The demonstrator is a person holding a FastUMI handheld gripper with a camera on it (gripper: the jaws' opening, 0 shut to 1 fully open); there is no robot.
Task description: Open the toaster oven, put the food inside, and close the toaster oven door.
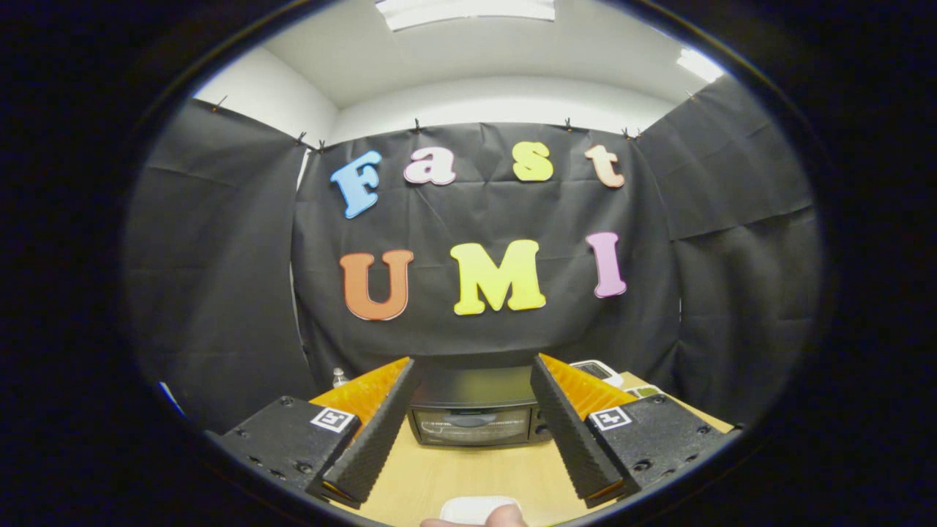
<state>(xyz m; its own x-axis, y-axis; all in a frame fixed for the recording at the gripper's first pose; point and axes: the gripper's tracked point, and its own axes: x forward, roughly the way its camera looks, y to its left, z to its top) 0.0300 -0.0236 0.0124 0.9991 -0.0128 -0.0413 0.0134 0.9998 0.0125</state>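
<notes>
The gripper (472, 432) hangs above the near side of the table (476, 468) with its fingers spread wide and holding nothing, seemingly lined up on the toaster oven (474, 417), which sits toward the far edge with its door shut. A pale object (477, 509), perhaps the food, lies at the near edge under a fingertip (505, 518). Small white devices (599, 370) sit behind the oven; nothing blocks the way.

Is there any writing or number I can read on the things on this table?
On the toaster oven door: faint print, too blurred to read.
Square tags on the gripper: black-and-white patterns, no words.
The gripper's fingers are open, the toaster oven beyond them.
</notes>
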